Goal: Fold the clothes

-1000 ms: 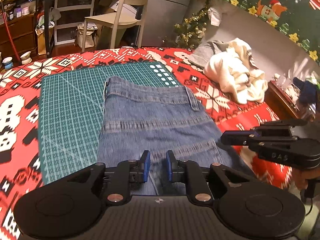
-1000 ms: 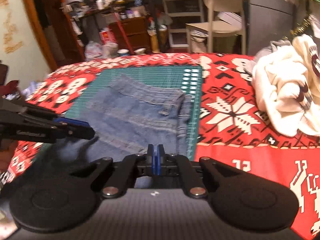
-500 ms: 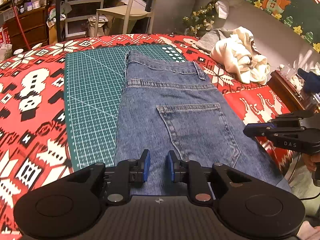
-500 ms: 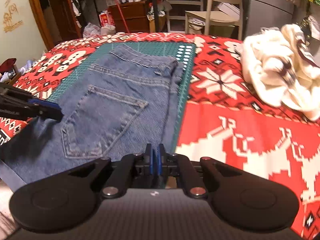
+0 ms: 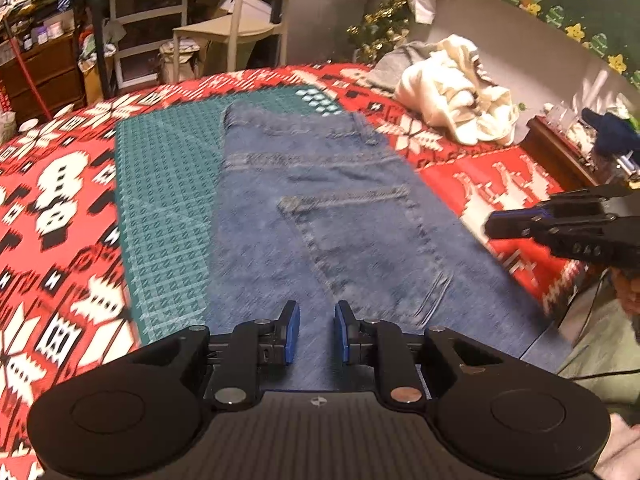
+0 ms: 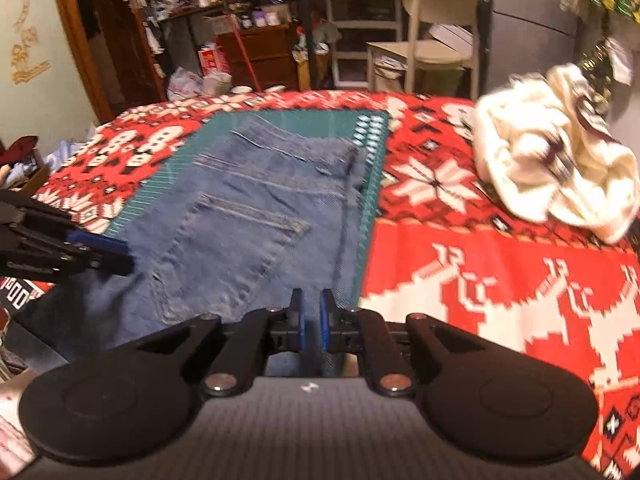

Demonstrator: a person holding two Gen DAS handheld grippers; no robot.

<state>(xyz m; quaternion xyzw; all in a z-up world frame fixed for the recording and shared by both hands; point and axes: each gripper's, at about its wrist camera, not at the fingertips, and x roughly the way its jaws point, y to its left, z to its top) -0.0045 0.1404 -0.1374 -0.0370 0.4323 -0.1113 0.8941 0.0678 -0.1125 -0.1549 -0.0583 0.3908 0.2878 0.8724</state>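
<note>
Left gripper (image 5: 316,332) jaws narrowly apart, right gripper (image 6: 311,326) jaws opening, both empty above jeans (image 5: 320,208).

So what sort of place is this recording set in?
Most likely a cluttered room in a home, dressed for Christmas. A red holiday-patterned cloth covers the work surface, a plain chair stands by shelves crowded with household items, and tinsel hangs at the back.

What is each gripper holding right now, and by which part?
Nothing. The left gripper is open over the jeans; the right gripper has its jaws opening, nothing between them. The jeans lie flat, ungripped.
</note>
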